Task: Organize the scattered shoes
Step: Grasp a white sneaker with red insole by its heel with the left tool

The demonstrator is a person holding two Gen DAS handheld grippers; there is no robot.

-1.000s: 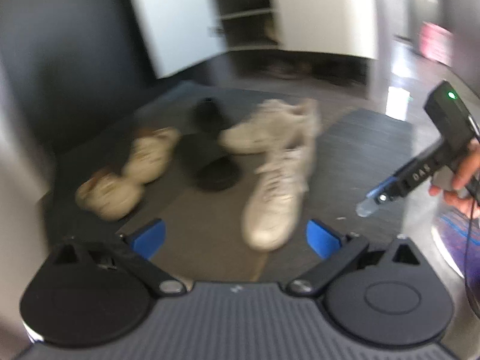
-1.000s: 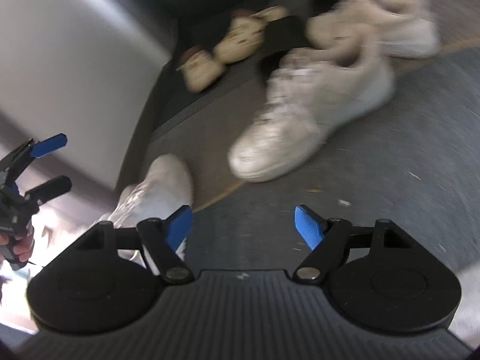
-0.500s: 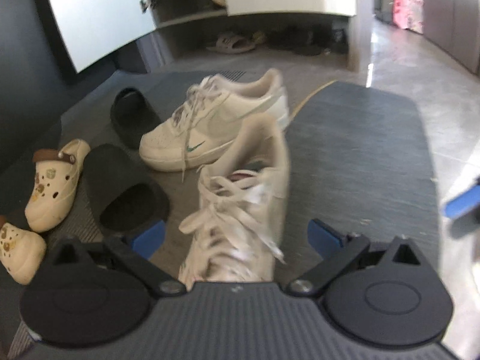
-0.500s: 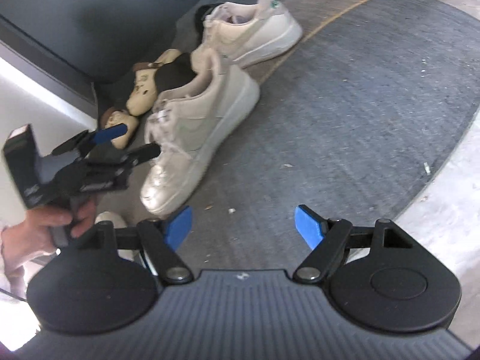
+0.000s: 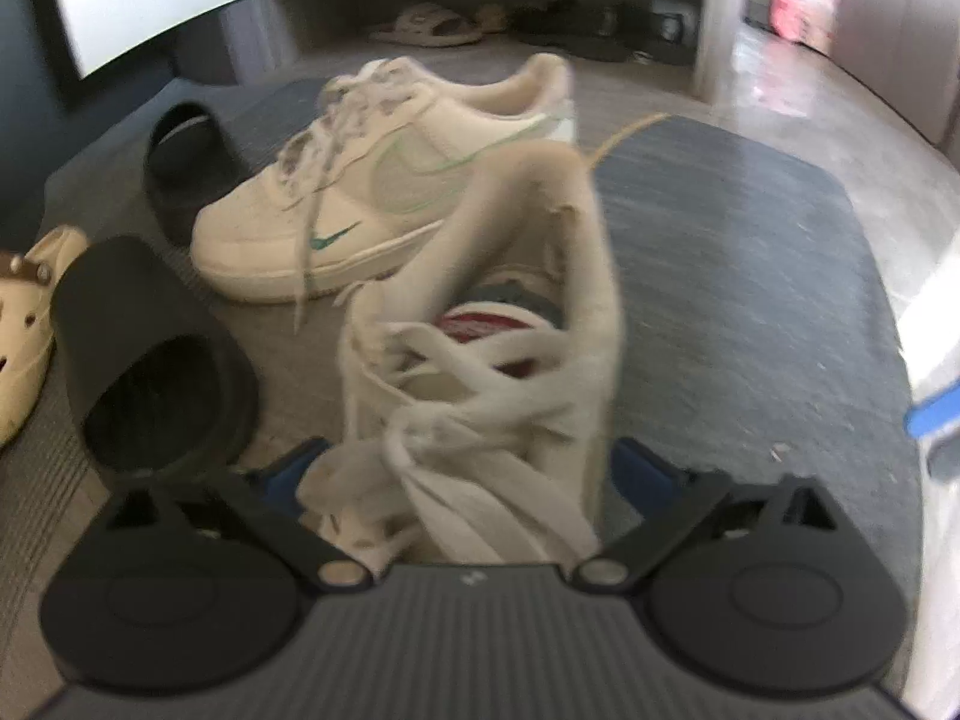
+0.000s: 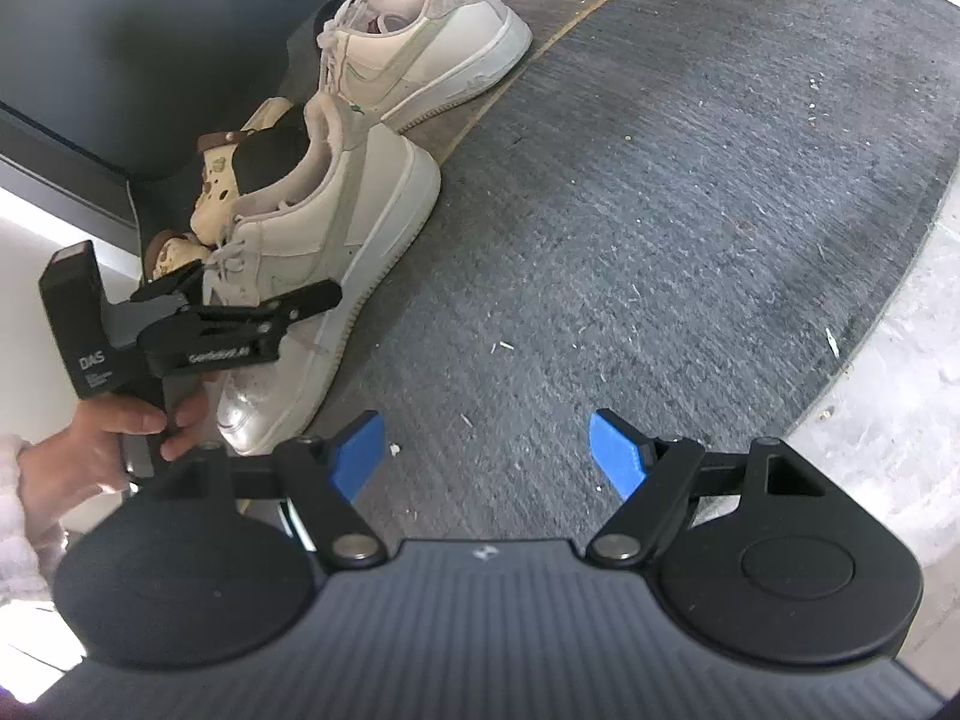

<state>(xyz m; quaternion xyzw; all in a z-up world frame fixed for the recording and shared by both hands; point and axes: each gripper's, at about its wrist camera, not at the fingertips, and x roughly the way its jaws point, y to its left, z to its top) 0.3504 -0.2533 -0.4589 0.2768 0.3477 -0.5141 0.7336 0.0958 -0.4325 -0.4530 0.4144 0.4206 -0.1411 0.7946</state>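
Observation:
A cream sneaker (image 5: 480, 348) lies on the floor and fills the space between my left gripper's open fingers (image 5: 462, 474), laces toward the camera. In the right wrist view the left gripper (image 6: 264, 294) straddles that sneaker (image 6: 324, 240) at its laces. A second cream sneaker (image 5: 384, 180) with a green logo lies behind it, also in the right wrist view (image 6: 420, 54). Two black slides (image 5: 156, 348) (image 5: 186, 162) and cream clogs (image 5: 24, 324) lie to the left. My right gripper (image 6: 486, 450) is open and empty over the grey mat (image 6: 690, 210).
An open shoe cabinet (image 5: 510, 18) with sandals on its bottom shelf stands at the back. A dark wall (image 6: 120, 30) borders the shoes on the left. Polished floor (image 5: 840, 96) lies to the right of the mat.
My left gripper has moved down and forward onto the near sneaker, which now sits between its fingers. My right gripper has shifted slightly nearer the mat, still open.

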